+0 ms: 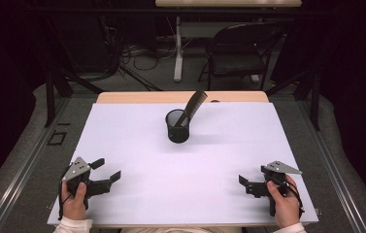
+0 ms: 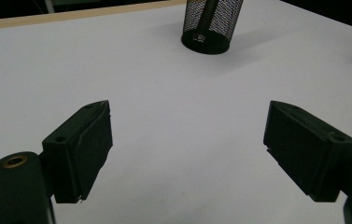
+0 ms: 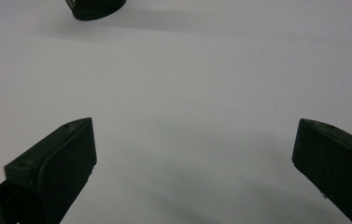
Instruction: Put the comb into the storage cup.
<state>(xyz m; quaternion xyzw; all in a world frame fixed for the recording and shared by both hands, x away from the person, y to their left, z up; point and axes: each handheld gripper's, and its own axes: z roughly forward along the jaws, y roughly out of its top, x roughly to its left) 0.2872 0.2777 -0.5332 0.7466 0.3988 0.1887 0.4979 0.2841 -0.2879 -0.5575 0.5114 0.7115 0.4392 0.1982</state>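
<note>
Both grippers low over the white table (image 1: 137,194), near the person's edge, jaws spread wide, nothing between them. Left gripper (image 1: 108,171) points ahead and inward; right gripper (image 1: 242,180) points inward across the table.

Mesh cup (image 1: 177,126) stands upright well ahead of both grippers, about midway between them. From the left gripper it lies ahead and to the right (image 2: 211,25); from the right gripper, ahead and to the left, with just its base at the top of that view (image 3: 96,8). A dark comb (image 1: 193,104) leans in the cup, its top sticking out over the far right rim. In the left gripper view its lower end shows through the mesh, resting on the cup floor.

Risks, as I judge them:
- Cup looks light, and the comb loads it to one side. A jaw that knocks the rim or the comb on approach could tip it toward the far edge.
- Pulling the comb out along a line other than its lean would drag it on the rim and lift or slide the cup, unless the other gripper steadies the wall.
- Comb is thin and flat; a grip across the teeth may slip or twist.
- Mesh wall could flex under a hard squeeze.
</note>
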